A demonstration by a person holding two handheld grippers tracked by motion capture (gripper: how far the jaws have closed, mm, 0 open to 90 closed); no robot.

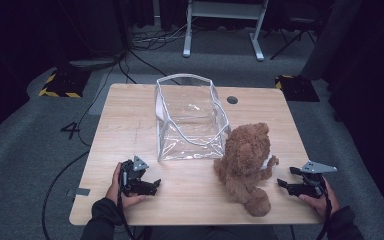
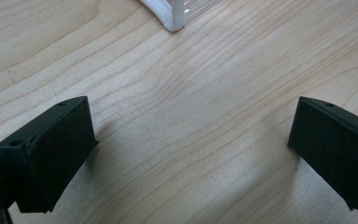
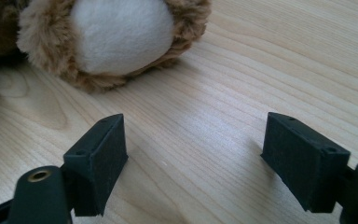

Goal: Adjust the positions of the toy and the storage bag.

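a brown teddy bear (image 1: 245, 167) sits on the wooden table (image 1: 130, 120), a little right of the middle of the high view and low in the frame. just beside it, up and to the left, stands a see-through bag (image 1: 190, 117) with white edges. its top is open. the bear's side is right next to the bag's near corner, but i cannot tell if they touch.

the left gripper (image 1: 152, 187) is at the lower left of the high view, held in a hand (image 1: 117, 187) low over the table. its jaws are wide apart and there is nothing between them — just bare wood. in the left gripper view a white corner of the bag (image 2: 175, 18) peeks in at the top of the frame.

the right gripper (image 1: 282, 184) is at the lower right of the high view, in the other hand (image 1: 322, 200), and it points at the bear. its jaws are wide apart too and hold nothing. in the right gripper view the bear's paw (image 3: 116, 37), fluffy brown with a white pad, rests on the table at the upper left — near the jaws, but not between them.
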